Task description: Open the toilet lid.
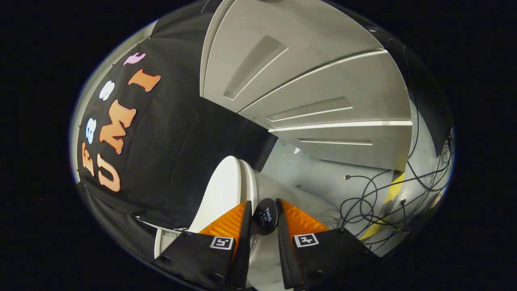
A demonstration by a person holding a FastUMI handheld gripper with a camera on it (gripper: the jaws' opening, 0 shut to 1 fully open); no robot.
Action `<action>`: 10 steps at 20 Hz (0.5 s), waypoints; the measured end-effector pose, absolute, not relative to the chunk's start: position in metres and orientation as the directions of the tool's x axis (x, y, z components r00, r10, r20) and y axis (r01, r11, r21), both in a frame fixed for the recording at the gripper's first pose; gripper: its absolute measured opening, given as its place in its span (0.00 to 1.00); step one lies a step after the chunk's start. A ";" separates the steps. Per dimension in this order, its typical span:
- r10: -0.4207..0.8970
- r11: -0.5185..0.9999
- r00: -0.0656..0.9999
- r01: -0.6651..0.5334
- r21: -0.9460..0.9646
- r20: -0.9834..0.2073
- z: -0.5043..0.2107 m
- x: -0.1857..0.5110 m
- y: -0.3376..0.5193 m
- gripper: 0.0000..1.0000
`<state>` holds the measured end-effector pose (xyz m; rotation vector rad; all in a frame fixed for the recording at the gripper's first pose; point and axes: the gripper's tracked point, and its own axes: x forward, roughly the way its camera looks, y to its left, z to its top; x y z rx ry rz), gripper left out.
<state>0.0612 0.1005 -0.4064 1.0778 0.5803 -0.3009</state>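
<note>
The white toilet lid (pixel 224 190) shows edge-on just beyond the left finger, next to the white seat rim (pixel 251 184) and the bowl (pixel 282 190). A round black knob (pixel 264 216) fixed at the lid's edge sits between my fingers. My gripper (pixel 263 202) is shut on this knob, with one finger pressing each side. The view is tilted, so I cannot tell the lid's exact angle to the seat. The lower part of the toilet is hidden behind the fingers.
Pale grey panelled doors (pixel 323 81) stand beyond the toilet. Several black cables (pixel 375 202) lie tangled on the grey floor (pixel 323 173) to the right, beside a yellow tape stripe (pixel 394 188). The black cloth wall (pixel 173 141) is close on the left.
</note>
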 end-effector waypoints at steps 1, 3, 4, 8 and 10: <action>0.047 0.454 0.811 0.503 0.736 -0.583 -0.408 0.060 0.100 0.40; 0.075 0.432 0.822 0.483 0.761 -0.564 -0.403 0.060 0.099 0.34; 0.068 0.413 0.829 0.482 0.772 -0.554 -0.402 0.061 0.099 0.29; 0.075 0.417 0.858 0.435 0.798 -0.507 -0.394 0.062 0.100 0.08; 0.067 0.417 0.864 0.430 0.801 -0.499 -0.393 0.063 0.101 0.09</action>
